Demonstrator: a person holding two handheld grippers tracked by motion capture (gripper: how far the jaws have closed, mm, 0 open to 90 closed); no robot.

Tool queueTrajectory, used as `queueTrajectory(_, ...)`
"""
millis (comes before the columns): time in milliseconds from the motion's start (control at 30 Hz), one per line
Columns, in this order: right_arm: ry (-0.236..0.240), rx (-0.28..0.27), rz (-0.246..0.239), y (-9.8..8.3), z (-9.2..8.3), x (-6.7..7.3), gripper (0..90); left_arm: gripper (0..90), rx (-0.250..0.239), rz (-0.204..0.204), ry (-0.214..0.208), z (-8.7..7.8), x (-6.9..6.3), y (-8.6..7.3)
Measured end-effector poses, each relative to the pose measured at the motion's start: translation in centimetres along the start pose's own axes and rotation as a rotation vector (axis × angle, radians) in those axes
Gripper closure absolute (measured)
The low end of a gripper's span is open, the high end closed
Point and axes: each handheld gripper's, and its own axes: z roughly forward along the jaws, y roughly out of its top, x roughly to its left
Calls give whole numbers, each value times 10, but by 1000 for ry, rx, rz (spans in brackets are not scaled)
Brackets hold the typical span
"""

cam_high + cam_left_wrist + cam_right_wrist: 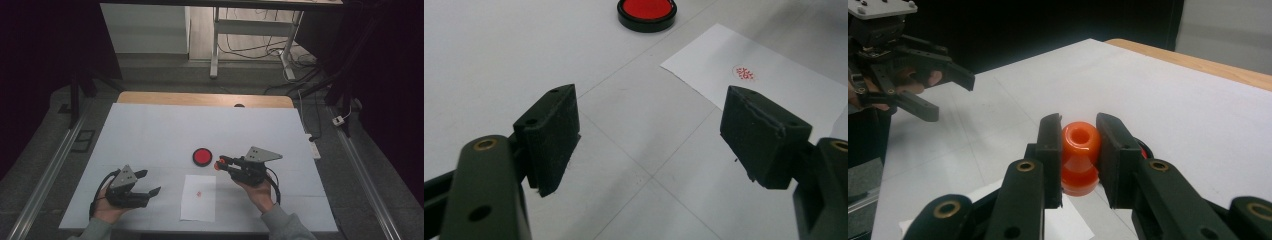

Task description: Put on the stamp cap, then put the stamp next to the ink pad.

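The right claw (1078,150) grips an orange stamp (1079,157) by its narrow waist, just above the tabletop (150,130) beside the red ink pad (202,156). The stamp looks light, stiff and smooth, so the waist seems the safest hold. The left claw (649,135) hovers low, jaws wide and empty, near the stamped paper (198,197)

Dim, soft-focus frames, dark surroundings

Left gripper (145,182) sits low in the person's left hand (107,207), jaws spread wide apart. Right gripper (220,163) is raised in the right hand (259,192), jaws clamped on an orange stamp (1079,156).
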Motion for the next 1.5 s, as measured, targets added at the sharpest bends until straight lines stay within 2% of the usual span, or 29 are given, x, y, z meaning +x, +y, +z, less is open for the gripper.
queueTrajectory(567, -21, -9, -3, 3, -4, -4, 725, 241, 10, -10, -8, 3, 2, -1)
queueTrajectory(933, -66, -5, -14, 7, -3, -12, 725, 241, 16, -8, -7, 5, 1, -1)
queueTrajectory(1200, -109, 35, -22, 5, 5, -20, 724, 241, 24, -9, -9, 6, 1, -2)
queueTrajectory(1500, -138, 113, -14, -5, 24, -32, 724, 241, 29, -7, -11, 7, 1, -2)
